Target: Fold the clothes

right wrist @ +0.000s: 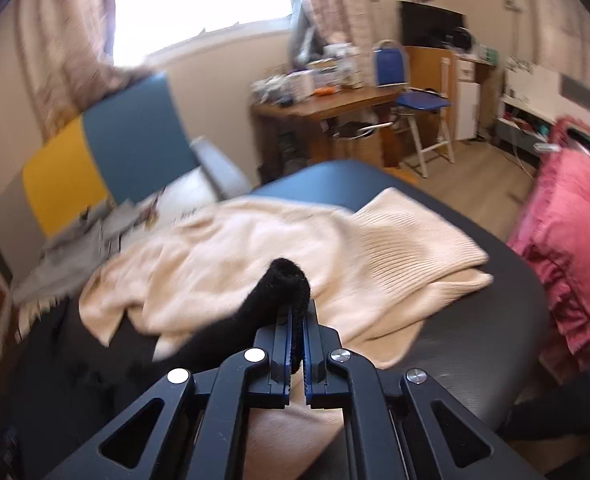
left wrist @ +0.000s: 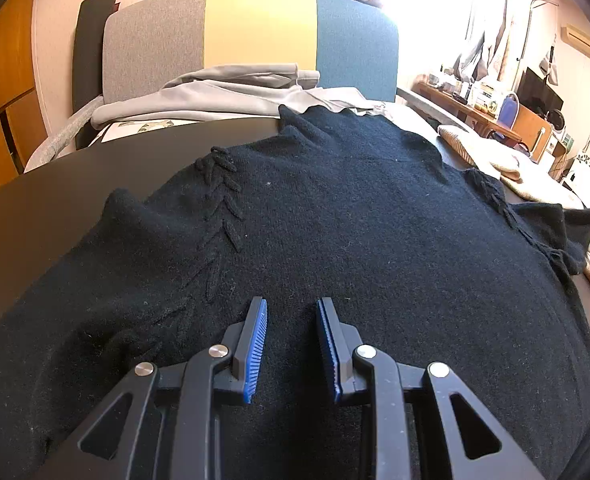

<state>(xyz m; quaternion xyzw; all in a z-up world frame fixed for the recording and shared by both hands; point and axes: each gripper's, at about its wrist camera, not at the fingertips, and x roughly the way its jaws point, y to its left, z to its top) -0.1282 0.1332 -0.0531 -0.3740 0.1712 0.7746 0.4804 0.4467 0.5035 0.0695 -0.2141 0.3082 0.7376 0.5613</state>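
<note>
A black knit sweater (left wrist: 335, 216) lies spread flat on a dark table (left wrist: 35, 208). My left gripper (left wrist: 291, 308) hovers just over its near middle, open and empty, blue pads apart. My right gripper (right wrist: 297, 308) is shut on a black sleeve end (right wrist: 283, 288) of the sweater and holds it lifted above a cream ribbed sweater (right wrist: 287, 248). In the left wrist view the raised sleeve (left wrist: 575, 216) shows at the far right edge.
The cream sweater lies crumpled on the table's right part (left wrist: 507, 164). Grey folded clothes (left wrist: 223, 96) lie on a grey, yellow and blue chair (left wrist: 255, 28) behind the table. A pink cushion (right wrist: 571, 248) sits to the right. A wooden desk (right wrist: 327, 108) and blue stool stand further off.
</note>
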